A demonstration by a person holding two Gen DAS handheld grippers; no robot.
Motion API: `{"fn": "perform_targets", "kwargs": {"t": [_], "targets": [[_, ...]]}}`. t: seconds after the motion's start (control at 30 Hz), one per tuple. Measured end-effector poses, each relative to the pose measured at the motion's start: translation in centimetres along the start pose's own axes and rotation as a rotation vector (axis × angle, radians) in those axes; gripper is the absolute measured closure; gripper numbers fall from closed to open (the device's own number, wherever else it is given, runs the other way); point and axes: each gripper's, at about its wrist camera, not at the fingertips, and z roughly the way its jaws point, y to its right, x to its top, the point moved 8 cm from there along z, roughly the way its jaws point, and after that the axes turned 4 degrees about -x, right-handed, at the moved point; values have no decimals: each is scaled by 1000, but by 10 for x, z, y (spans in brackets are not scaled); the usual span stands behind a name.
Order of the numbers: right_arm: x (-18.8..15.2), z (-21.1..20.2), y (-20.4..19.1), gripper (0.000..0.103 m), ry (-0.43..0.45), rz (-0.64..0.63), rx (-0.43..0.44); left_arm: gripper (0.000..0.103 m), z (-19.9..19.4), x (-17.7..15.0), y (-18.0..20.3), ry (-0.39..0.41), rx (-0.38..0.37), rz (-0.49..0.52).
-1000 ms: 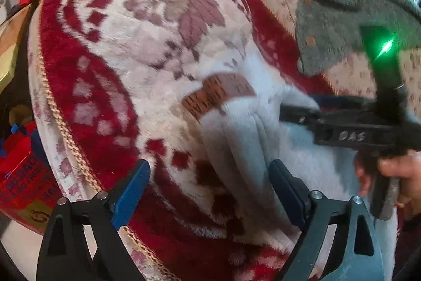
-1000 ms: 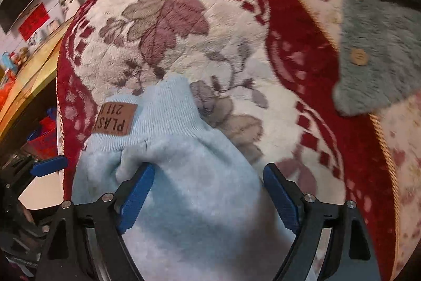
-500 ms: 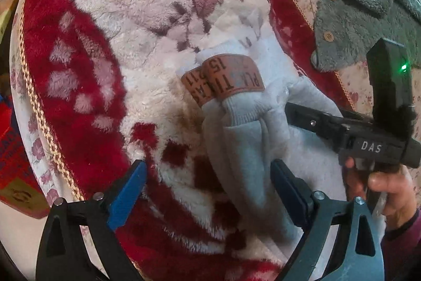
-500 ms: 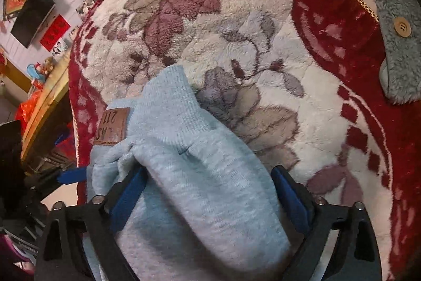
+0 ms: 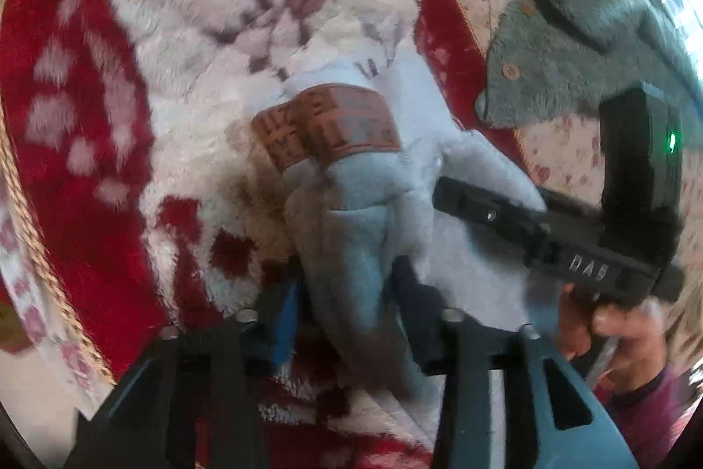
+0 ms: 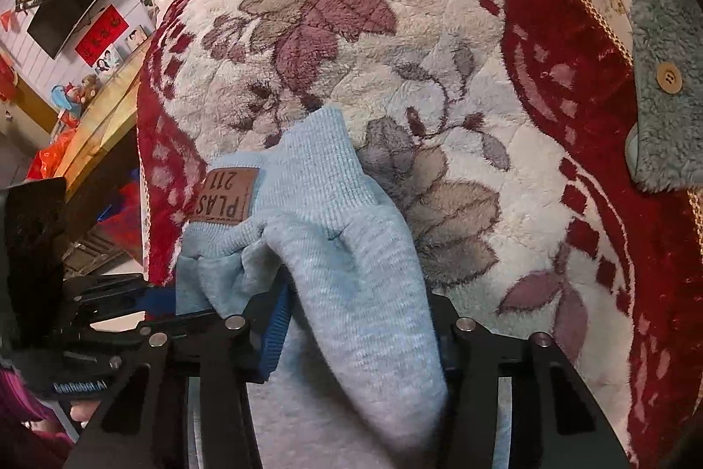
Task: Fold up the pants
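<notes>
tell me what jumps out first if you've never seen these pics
The light blue pants, bunched in the middle of both views, with the left gripper and the right gripper each pinched on a ridge of the fabric. A brown patch sits on the ribbed cuff at the far end. Beneath lies a loud red and cream floral blanket, and a grey-green fleece garment with buttons lies off to the right.

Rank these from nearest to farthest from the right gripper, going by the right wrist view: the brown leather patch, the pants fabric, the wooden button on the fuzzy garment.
1. Pants fabric: pinched in the right gripper.
2. Brown leather patch: up-left, on the waistband.
3. Wooden button: far upper right, on the fuzzy green garment.
</notes>
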Motion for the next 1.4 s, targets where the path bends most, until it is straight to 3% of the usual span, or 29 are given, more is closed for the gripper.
{"fn": "perform_targets", "kwargs": {"t": [0.1, 0.23, 0.3, 0.33, 0.37, 0.4, 0.47, 0.6, 0.8, 1.0, 1.17, 1.4], "targets": [[4, 1, 3, 28, 0, 7, -23, 53, 0, 0, 1, 5, -14, -6], [8, 12, 5, 22, -31, 5, -14, 30, 5, -1, 13, 3, -46, 9], [7, 13, 4, 24, -17, -2, -3, 30, 7, -3, 18, -2, -4, 50], [6, 12, 3, 26, -6, -8, 1, 37, 8, -5, 21, -1, 21, 75], [4, 11, 2, 34, 0, -5, 24, 53, 7, -6, 20, 0, 39, 85], [3, 9, 1, 42, 6, -2, 36, 59, 7, -5, 19, 4, 62, 95], [2, 4, 1, 49, 14, -3, 45, 78, 7, -4, 19, -9, 8, 74], [3, -3, -2, 58, 23, 0, 44, 81, 1, -3, 22, 1, -31, 89], [5, -25, 0, 61, 81, 45, 72, 82, -20, 1, 35, 56, -114, 122], [6, -54, -3, 61, 146, 79, 86, 82, -37, -1, 59, 123, -116, 222], [5, -90, -3, 61, 202, 108, 105, 82, -63, -11, 98, 211, -115, 363], [-23, -168, -2, 61, 253, 90, 61, 82, -90, -59, 168, 300, -109, 606]]}}
